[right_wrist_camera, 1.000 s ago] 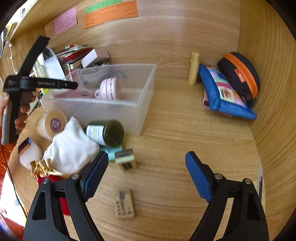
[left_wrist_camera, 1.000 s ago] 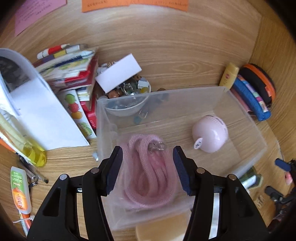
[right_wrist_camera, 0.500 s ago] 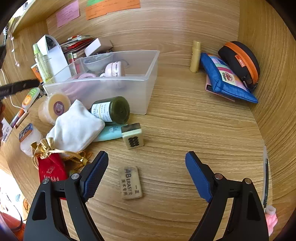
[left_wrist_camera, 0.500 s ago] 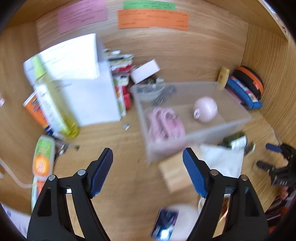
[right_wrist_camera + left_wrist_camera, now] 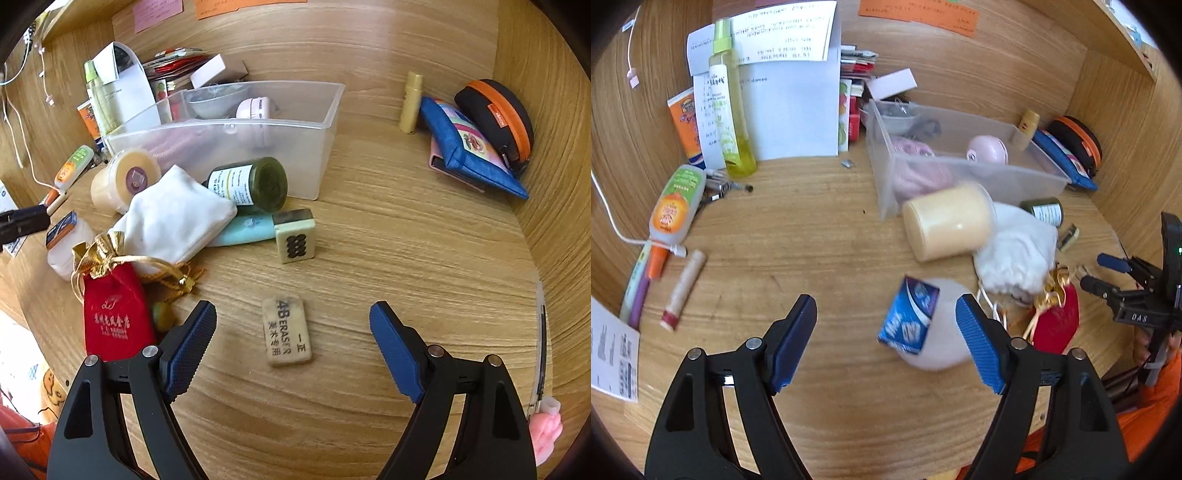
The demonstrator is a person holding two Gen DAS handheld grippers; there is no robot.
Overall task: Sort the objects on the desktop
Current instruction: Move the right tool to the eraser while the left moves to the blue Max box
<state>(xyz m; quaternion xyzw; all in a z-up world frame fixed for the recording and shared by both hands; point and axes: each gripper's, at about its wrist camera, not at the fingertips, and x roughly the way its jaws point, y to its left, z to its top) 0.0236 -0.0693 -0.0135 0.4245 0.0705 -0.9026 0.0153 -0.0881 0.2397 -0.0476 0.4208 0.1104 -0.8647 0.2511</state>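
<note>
Between your wide, empty left gripper (image 5: 886, 332) lies the white jar (image 5: 934, 328); straddle it squarely, while your right gripper (image 5: 291, 332) waits wide over the eraser (image 5: 287, 331).

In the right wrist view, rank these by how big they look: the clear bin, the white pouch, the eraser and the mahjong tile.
1. clear bin
2. white pouch
3. eraser
4. mahjong tile

The eraser lies nearer the camera, so its lead over the tile is unsure.
</note>
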